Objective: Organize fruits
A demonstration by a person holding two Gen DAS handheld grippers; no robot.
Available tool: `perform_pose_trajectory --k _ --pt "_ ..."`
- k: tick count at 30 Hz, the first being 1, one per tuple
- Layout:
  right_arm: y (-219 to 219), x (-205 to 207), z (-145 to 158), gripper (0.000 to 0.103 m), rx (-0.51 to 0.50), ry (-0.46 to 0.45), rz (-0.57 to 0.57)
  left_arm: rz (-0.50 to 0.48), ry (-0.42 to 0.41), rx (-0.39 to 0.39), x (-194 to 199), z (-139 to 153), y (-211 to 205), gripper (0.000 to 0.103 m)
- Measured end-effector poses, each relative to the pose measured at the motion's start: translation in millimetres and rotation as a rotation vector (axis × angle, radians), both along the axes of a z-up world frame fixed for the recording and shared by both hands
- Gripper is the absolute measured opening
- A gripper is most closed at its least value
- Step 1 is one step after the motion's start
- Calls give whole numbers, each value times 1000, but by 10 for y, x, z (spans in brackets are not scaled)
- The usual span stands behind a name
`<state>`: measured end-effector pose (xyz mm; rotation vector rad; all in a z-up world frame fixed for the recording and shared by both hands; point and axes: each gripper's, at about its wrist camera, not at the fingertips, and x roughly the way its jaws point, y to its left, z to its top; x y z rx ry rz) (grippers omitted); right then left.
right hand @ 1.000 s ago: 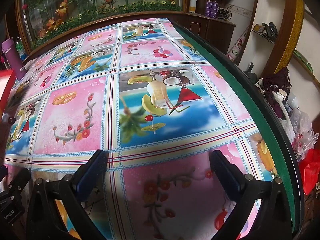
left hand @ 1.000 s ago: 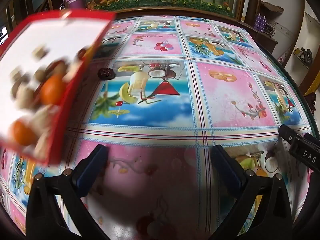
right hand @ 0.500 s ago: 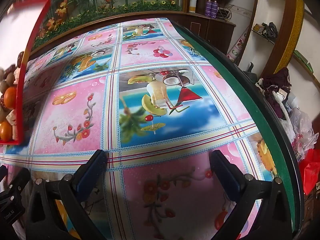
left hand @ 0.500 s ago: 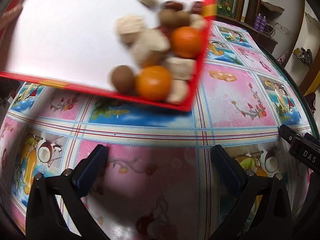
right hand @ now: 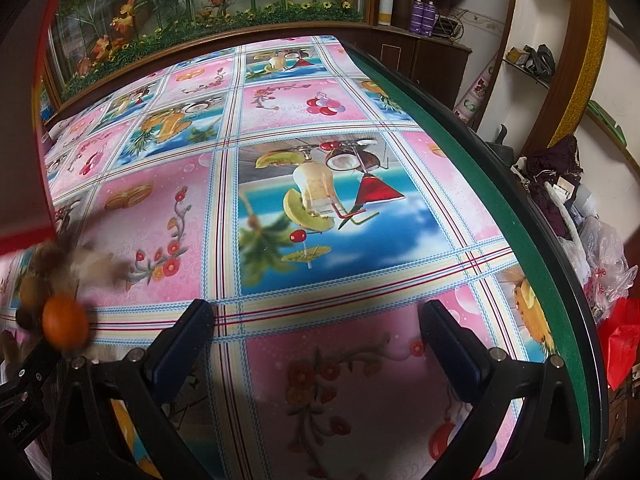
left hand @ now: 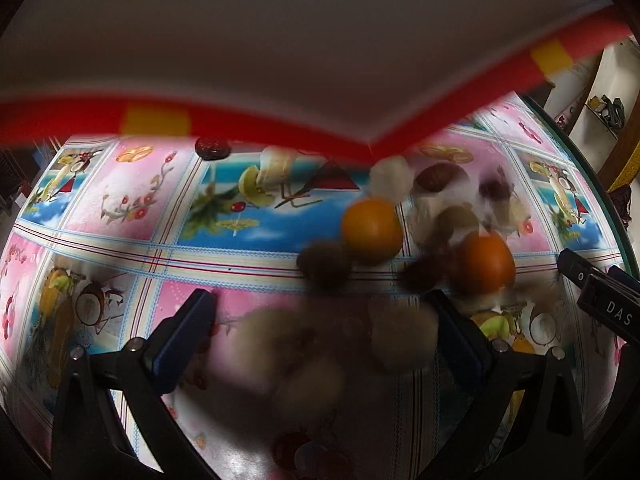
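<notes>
A red box [left hand: 280, 52] with a white inside hangs tilted over the table, filling the top of the left wrist view. Fruit spills from it in a blur: two oranges [left hand: 372, 230] [left hand: 488, 264], brown round fruits [left hand: 324, 266], pale lumps [left hand: 390, 176] and dark dates [left hand: 434, 176]. One dark date [left hand: 212, 148] lies on the cloth further back. My left gripper [left hand: 320, 332] is open and empty, with blurred fruit falling between its fingers. My right gripper [right hand: 316, 340] is open and empty; an orange [right hand: 64, 326] and blurred fruit show at its far left.
The table carries a glossy pink and blue fruit-print cloth [right hand: 320, 216] with a green rim [right hand: 480, 168] on the right. A planter with fake flowers [right hand: 200, 12] runs along the far side. Shelves and bags [right hand: 600, 264] stand to the right.
The red box has swung from the left over the table, come closer and tipped. The fruit that lay in its corner now tumbles out onto the cloth. Both grippers have stayed still.
</notes>
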<state>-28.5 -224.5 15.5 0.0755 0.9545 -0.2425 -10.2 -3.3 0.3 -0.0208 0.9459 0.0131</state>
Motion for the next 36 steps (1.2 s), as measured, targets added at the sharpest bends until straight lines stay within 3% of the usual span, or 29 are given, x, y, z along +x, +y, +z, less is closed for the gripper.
perform_pose_trajectory --k 36 --pt "0 10 -1 103 1 -1 0 21 2 -2 -20 3 12 103"
